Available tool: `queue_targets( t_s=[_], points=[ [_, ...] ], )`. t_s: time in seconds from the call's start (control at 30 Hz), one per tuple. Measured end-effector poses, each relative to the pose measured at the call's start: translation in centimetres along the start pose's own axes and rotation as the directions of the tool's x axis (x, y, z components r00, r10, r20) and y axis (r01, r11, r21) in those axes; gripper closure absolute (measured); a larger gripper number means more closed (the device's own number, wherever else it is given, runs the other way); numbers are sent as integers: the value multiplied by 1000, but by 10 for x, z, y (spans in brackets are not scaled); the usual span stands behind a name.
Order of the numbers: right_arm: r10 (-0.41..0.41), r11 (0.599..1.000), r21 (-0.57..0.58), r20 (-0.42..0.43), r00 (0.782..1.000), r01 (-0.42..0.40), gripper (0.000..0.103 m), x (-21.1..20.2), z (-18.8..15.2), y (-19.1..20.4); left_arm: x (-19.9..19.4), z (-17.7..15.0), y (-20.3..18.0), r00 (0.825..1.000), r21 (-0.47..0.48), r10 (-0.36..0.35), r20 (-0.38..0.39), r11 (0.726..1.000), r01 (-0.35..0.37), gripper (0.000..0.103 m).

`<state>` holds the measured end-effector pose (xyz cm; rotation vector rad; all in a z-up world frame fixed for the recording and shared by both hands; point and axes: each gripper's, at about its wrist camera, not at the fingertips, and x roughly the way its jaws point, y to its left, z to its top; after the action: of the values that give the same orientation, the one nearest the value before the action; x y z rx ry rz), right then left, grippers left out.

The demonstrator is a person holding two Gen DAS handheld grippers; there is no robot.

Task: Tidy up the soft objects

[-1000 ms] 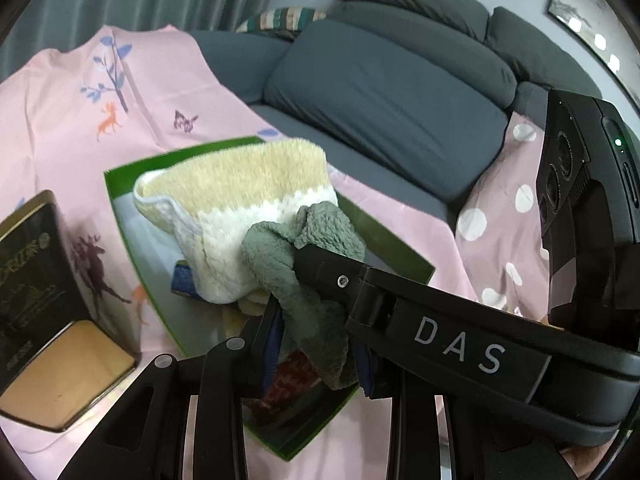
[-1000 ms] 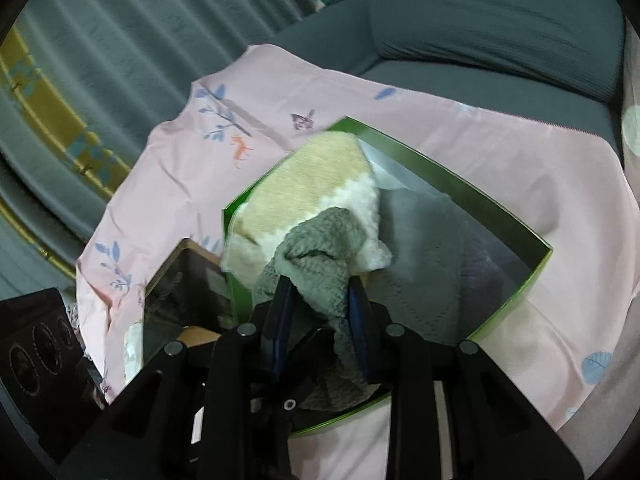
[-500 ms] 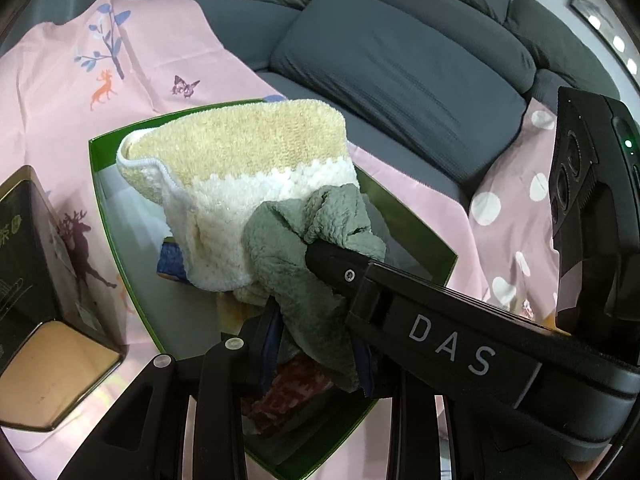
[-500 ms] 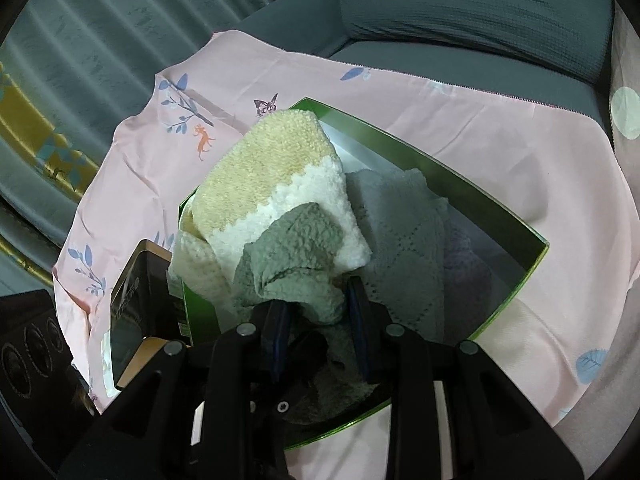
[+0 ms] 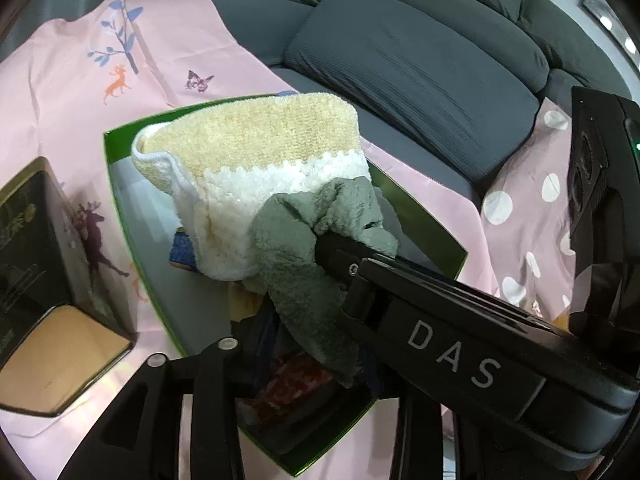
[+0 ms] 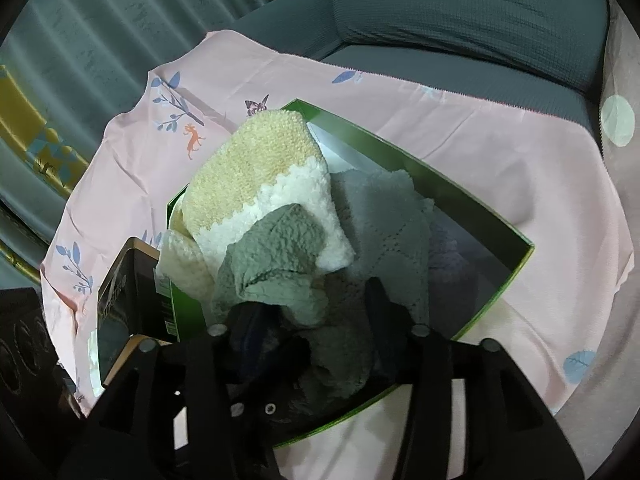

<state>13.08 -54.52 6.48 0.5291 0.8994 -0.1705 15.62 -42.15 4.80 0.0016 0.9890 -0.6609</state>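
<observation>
Green-grey cloth [image 6: 280,248] sits bunched over the near half of the green box [image 6: 516,268], draped partly on the yellow-and-white knit piece [image 5: 256,152] that leans against the box's far-left wall. Both grippers are at it. Right gripper [image 6: 308,304]: jaws opening, spread wide either side of the cloth, pads look clear of it. Left gripper [image 5: 316,344]: jaws opening too, cloth tail hangs between them; whether the pads press it is hard to say, looks slack. Reads as a release: cloth lowered into the box so it lands on the stack rather than over the rim. Pale grey knit [image 6: 384,216] already lies flat on the box's right side. Box rests on a pink sheet [image 6: 500,152] spread over the sofa [image 5: 420,64]; dark tin [image 5: 44,264] stands just beside the box's left wall.
</observation>
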Motion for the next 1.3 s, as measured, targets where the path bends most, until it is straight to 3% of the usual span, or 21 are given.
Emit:
queue_targets(
  t_s=[0.07,0.3,0.37,0.47,0.53,0.6,0.9,0.97,1.13,1.3],
  points=[
    [-8,1000,-13,12,1000,8,43,-3,-1,2,-5,-1,-1,1000,5,18,11,1000,-18,57],
    [-3,999,-53,82,997,8,34,-25,-3,11,-32,-8,-4,995,2,56,77,998,-56,28],
    [0,998,-66,111,994,8,24,-34,-3,13,-43,-11,-6,993,2,58,103,998,-58,28],
    [8,997,-81,141,990,3,23,-46,-4,16,-60,-13,-10,988,-2,73,136,997,-73,26],
    [9,996,-90,168,986,7,18,-56,-5,19,-72,-15,-13,980,-6,120,161,993,-121,13],
    [19,995,-104,202,979,2,12,-67,-6,21,-87,-19,-16,967,-14,154,203,988,-155,13],
    [0,991,-128,303,953,40,10,-109,-20,20,-127,-32,-14,938,-53,206,277,978,-200,11],
    [-10,991,-124,322,947,52,3,-115,-22,19,-130,-35,-15,934,-47,216,286,976,-211,11],
    [-23,990,-124,353,936,71,2,-127,-27,20,-133,-42,-14,926,-48,244,287,969,-241,11],
    [-47,988,-120,361,931,97,1,-131,-30,21,-133,-45,-13,934,-53,223,280,975,-216,11]
  ],
)
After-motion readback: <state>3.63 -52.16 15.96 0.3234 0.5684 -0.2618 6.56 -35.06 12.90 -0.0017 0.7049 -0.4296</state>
